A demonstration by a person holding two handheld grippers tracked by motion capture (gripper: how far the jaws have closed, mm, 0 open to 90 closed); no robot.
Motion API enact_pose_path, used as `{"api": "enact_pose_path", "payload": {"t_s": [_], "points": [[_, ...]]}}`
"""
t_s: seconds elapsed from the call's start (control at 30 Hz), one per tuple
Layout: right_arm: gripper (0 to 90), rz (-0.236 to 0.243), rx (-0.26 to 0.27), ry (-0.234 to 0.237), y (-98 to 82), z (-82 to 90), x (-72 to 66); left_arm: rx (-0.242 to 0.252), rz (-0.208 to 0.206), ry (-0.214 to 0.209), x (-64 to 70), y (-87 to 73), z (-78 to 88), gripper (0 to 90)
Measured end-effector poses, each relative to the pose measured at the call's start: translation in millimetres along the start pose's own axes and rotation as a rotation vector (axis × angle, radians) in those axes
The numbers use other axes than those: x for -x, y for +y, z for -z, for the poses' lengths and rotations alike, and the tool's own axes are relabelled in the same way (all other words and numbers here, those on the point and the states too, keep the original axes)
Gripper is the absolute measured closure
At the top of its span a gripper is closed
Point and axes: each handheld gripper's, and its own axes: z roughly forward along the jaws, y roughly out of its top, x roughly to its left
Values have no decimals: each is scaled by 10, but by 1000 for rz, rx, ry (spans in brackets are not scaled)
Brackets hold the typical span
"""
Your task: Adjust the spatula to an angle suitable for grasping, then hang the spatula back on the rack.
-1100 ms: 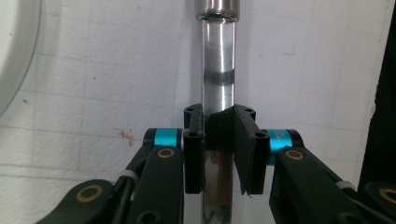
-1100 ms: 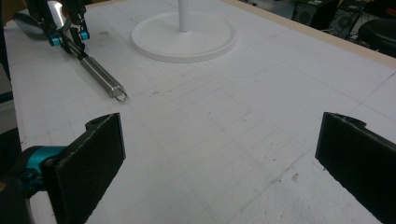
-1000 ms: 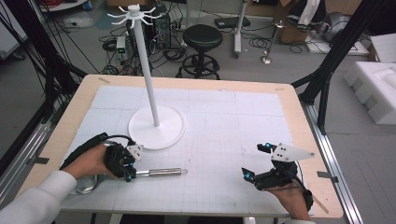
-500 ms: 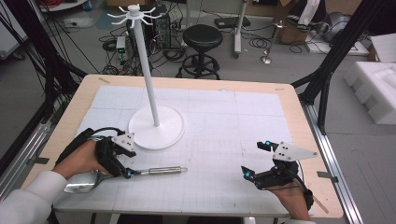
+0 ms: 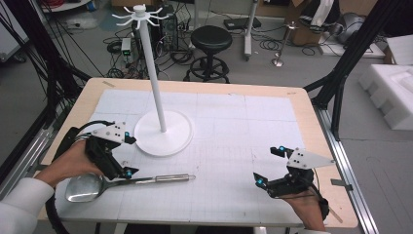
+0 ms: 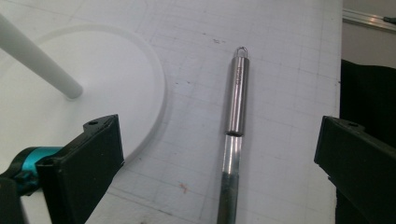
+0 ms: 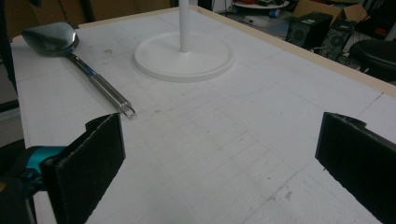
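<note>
Step in hand: release of the metal ladle (image 5: 122, 181), which lies flat on the table mat (image 5: 234, 146) just beside the white hook stand (image 5: 163, 131). The left gripper (image 5: 127, 156) has just been opening; its jaws stand wide above the handle, clamping nothing. The right gripper (image 5: 268, 168) hangs open, well apart. Next move likely calls for regrasping the handle near its hanging loop (image 6: 241, 50).

Small engraved mark on the spoon handle (image 6: 238, 88), too tiny to read; no other text.
</note>
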Motion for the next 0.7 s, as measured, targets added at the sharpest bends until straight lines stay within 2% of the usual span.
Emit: {"api": "enact_pose_path", "payload": {"t_s": [0.03,0.2,0.37,0.5,0.67,0.7], "points": [[5,7,-3,-1,-3,-3,3,17,-4,12,-7,-4,24,17],[5,4,-10,7,-8,-17,-5,15,-4,24,-18,-9,41,17],[5,12,-11,6,-5,-14,0,9,-29,33,2,49,10,17],[5,12,-4,4,5,10,-8,-7,-61,31,73,168,-88,17],[5,19,2,8,21,4,-15,-12,-79,19,128,264,-193,17],[5,18,2,11,29,6,-25,-38,-95,7,143,314,-252,18]]}}
